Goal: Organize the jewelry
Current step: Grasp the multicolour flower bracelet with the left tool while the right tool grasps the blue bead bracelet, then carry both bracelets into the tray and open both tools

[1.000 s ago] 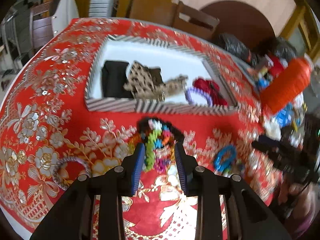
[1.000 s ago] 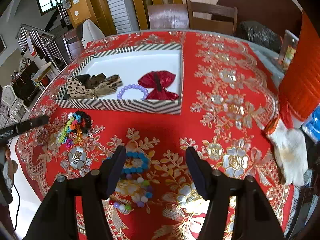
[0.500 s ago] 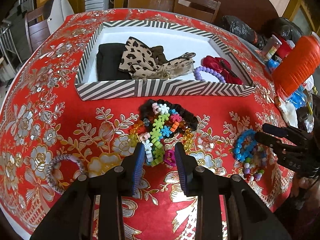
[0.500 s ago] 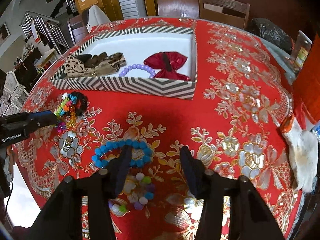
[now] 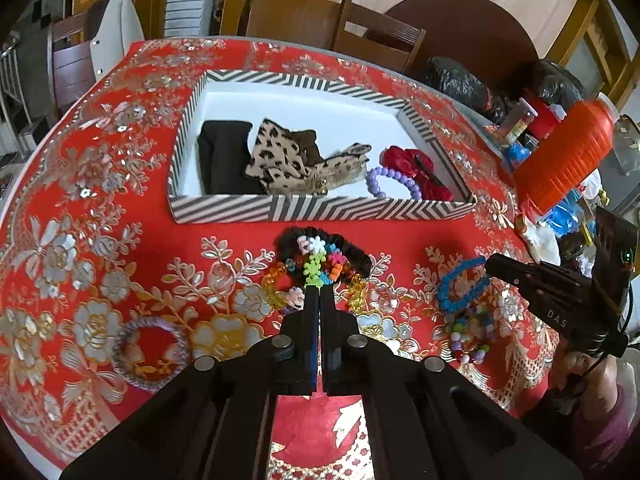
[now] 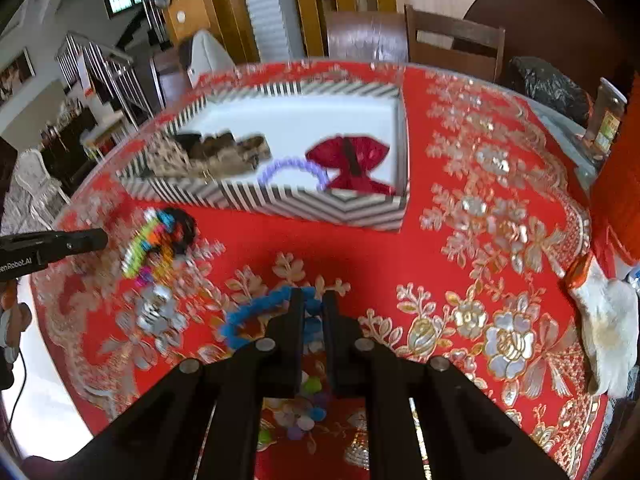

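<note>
My left gripper is shut on a multicoloured snowflake-bead bracelet that lies over a black scrunchie on the red tablecloth. My right gripper is shut on a blue bead bracelet, with a pastel bead bracelet under its fingers. The right gripper also shows in the left wrist view by the blue bracelet. The striped box holds a black cloth, leopard bows, a purple bead bracelet and a red bow.
A lilac hair tie lies at the left front of the table. An orange ribbed jug, bottles and black bags crowd the right edge. A white glove lies at the right. Chairs stand behind the table.
Both grippers have closed: the left on the multicoloured bracelet, the right on the blue bead bracelet. The right view is blurred by motion.
</note>
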`<state>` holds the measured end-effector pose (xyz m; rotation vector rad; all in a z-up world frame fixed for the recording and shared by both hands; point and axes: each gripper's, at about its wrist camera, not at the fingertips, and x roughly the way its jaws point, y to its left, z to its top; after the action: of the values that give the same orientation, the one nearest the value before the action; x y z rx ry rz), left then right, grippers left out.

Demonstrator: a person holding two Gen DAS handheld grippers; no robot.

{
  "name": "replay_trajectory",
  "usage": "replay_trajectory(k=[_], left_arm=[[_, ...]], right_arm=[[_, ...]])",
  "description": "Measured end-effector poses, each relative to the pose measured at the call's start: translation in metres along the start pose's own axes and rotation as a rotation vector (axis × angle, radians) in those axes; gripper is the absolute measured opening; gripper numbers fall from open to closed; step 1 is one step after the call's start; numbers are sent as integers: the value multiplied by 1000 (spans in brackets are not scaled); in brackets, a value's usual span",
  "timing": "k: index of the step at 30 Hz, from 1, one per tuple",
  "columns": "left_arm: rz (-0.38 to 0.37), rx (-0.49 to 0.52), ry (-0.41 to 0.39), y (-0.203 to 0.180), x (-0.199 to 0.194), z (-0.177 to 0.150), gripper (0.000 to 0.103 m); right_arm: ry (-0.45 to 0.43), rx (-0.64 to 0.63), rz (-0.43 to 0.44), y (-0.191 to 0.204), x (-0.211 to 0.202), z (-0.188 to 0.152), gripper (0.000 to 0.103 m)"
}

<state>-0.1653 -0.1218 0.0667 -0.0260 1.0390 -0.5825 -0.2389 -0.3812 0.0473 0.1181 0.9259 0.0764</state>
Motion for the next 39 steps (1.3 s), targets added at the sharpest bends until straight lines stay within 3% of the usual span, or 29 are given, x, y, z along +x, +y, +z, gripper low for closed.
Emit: replay_trajectory(k=[3,5,7,12,13,16,28,39], left_arm=[[54,31,-17,-7,-1,0,0],[65,29,-5,-11,6,-1,22],[76,26,12,-14,18,-3,28],[175,67,48,-22,48,-7,28],[163,77,32,-22,50,-7,28],[121,51,56,-19,51,-5,12],[-15,21,-27,-13,-7,13,10],[-24,63,-152,-26,-58,50,10]], right_arm=[[-9,-1,-1,2,-5,1,9],[-3,-6,-2,3,-4,0,9],[7,-6,1,3,-2,-1,9],[7,-1,6,2,-2,-4,9],[7,2,7,2,-2,-5,9],[4,9,7,-1,-3,-5,9],[-26,11,29,1,-15,2,9],[-77,-12,42,9,-38,22,9]])
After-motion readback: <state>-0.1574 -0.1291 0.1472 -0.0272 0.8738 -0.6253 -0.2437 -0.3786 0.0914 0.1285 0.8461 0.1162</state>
